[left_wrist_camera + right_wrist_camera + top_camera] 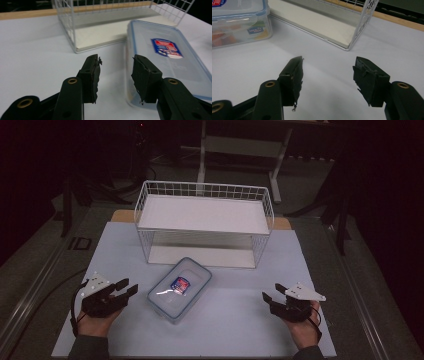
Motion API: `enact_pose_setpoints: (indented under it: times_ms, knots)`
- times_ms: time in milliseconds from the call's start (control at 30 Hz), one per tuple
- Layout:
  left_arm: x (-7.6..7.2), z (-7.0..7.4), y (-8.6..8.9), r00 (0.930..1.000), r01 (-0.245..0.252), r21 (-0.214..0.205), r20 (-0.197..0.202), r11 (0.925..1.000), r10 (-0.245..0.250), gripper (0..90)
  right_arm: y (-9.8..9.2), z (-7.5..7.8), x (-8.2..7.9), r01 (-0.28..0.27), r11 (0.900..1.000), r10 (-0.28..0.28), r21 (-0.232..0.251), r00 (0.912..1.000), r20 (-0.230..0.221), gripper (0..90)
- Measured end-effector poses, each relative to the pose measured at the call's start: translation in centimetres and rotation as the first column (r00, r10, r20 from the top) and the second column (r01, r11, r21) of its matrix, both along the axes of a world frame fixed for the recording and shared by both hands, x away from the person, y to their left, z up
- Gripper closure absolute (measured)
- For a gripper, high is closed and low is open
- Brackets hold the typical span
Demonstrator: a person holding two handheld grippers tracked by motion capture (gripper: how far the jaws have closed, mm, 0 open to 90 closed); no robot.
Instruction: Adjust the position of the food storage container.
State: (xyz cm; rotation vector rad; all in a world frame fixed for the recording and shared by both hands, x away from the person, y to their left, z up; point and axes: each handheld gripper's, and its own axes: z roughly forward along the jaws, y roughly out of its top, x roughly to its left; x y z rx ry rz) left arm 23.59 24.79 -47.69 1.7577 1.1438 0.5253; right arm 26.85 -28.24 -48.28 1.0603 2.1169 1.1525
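Note:
A clear plastic food container (179,289) with a blue-rimmed lid and a red-and-blue label lies on the white table top (235,320), just in front of a white wire rack (204,222). My left gripper (127,287) rests on the table to the container's left, open and empty. In the left gripper view the container (165,57) lies just beyond and right of my open left gripper (116,61). My right gripper (271,293) sits at the table's right, well clear of the container, open and empty. In the right gripper view the open gripper (328,62) faces the container (239,22) at upper left.
The wire rack (100,27) has a white shelf on top and a white base board (312,23) below, open at the front. A wooden strip (282,223) runs behind it. A desk frame (240,145) stands in the dark background beyond the table.

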Motion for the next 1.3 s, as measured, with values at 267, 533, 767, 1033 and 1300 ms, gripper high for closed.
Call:
enact_pose_setpoints:
  times_ms: [267, 533, 767, 1033, 1300]
  knots:
    - [-0.8, -0.6, -0.8, 0.9979, 0.056, -0.021, -0.030, 0.9982, -0.057, 59.4, 1.4, 0.1, 0.8, -0.034, 0.9930, 0.039, 0.113, 0.9983, -0.043, 43.3]
    - [-1.6, -0.9, -1.4, 0.9951, 0.089, 0.011, -0.044, 0.9960, -0.088, 66.2, 4.4, 2.1, 2.3, -0.107, 0.9871, 0.110, 0.119, 0.9937, -0.019, 48.8]
    - [-1.4, -1.5, -1.6, 0.9904, 0.117, 0.051, -0.080, 0.9918, -0.113, 76.5, 7.7, 3.5, 4.3, -0.150, 0.9822, 0.151, 0.113, 0.9886, 0.003, 51.1]
    - [-1.1, -2.2, -2.4, 0.9780, 0.161, 0.088, -0.148, 0.9830, -0.147, 89.6, 10.2, 2.9, 6.7, -0.150, 0.9824, 0.153, 0.111, 0.9880, -0.017, 54.2]
    - [-0.8, -2.6, -2.9, 0.9723, 0.182, 0.117, -0.169, 0.9762, -0.161, 89.9, 11.8, 1.8, 8.3, -0.142, 0.9813, 0.149, 0.130, 0.9876, -0.049, 55.0]
